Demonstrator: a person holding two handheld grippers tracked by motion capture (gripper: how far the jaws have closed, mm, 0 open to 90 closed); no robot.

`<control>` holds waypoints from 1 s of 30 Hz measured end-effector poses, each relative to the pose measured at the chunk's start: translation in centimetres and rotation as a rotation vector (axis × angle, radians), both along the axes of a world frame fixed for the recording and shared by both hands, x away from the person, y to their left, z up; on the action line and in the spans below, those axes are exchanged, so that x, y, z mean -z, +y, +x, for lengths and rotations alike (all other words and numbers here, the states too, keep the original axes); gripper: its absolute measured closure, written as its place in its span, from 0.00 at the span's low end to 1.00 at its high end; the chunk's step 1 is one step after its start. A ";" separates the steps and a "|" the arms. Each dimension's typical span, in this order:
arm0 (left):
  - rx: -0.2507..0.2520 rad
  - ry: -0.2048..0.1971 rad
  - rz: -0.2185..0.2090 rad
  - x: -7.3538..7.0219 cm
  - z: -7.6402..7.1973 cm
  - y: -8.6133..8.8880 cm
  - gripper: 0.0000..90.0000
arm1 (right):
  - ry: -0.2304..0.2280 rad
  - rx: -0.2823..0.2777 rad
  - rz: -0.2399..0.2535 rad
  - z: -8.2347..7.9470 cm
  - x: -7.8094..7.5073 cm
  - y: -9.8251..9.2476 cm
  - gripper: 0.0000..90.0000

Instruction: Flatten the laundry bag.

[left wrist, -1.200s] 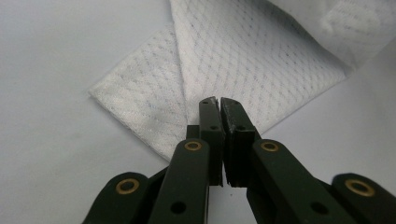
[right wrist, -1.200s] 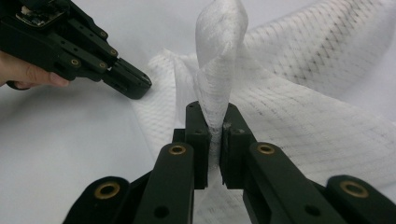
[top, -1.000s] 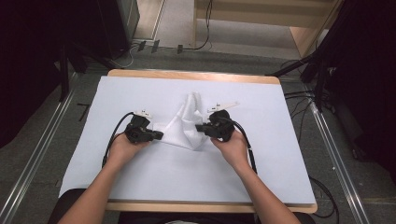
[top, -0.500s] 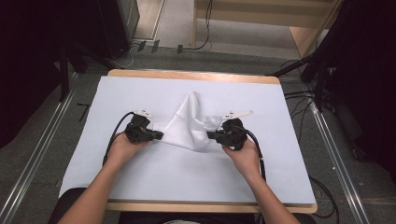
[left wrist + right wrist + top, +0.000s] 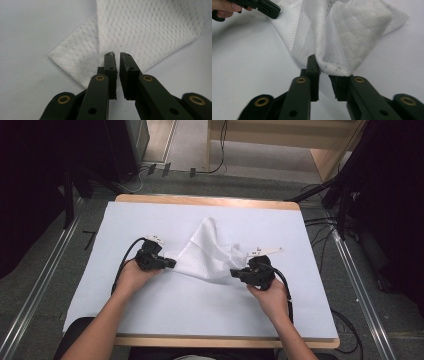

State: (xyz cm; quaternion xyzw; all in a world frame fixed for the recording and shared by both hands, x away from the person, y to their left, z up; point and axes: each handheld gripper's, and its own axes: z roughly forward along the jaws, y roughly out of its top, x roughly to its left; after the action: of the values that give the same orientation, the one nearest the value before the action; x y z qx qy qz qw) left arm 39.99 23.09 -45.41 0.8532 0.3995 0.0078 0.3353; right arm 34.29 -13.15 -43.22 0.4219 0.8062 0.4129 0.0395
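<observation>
High view, nearest first: two forearms come in from the bottom edge, each hand wrapped around a black gripper with a cable looping back from it. The left gripper (image 5: 172, 263) points right at the near left corner of a white cloth (image 5: 210, 252); the right gripper (image 5: 235, 272) points left at the cloth's near right edge. The cloth lies between them on a pale sheet (image 5: 150, 315) that covers the table (image 5: 205, 200), and it rises to a peak at its far end, with a fold down the middle.

Left gripper view: the jaws stand a narrow slit apart and have just been opening. Nothing shows in the slit; the cloth (image 5: 150, 30) lies flat on the sheet just past and under the tips, one corner spread to the left.

Right gripper view: the jaws have also just been opening, and a gap shows between them. A hanging fold of cloth (image 5: 352, 40) drapes over the tip of one jaw and sits down into the gap; I can't tell whether the pads press it. Farther off, at the top left, the left gripper (image 5: 275, 12) rests at the cloth's edge.
</observation>
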 end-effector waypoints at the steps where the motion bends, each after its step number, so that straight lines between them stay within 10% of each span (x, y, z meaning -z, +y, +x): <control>1: 0.000 0.002 -0.002 0.0 0.0 0.0 0.93 | -0.001 0.004 -0.003 -0.2 -0.1 -0.2 0.85; 16: -0.016 -0.034 -0.080 -1.8 -0.2 1.0 0.64 | -0.106 0.104 0.001 -1.3 -3.1 -4.6 0.73; 30: -0.026 -0.056 -0.063 -1.9 -0.4 0.5 0.55 | -0.056 0.085 -0.003 1.7 -1.4 -3.2 0.70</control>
State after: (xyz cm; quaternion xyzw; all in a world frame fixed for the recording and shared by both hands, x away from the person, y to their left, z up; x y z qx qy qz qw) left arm 39.62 23.55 -43.46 0.8363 0.4011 0.0233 0.3731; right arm 35.96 -16.37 -41.81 0.4440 0.7867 0.4213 0.0800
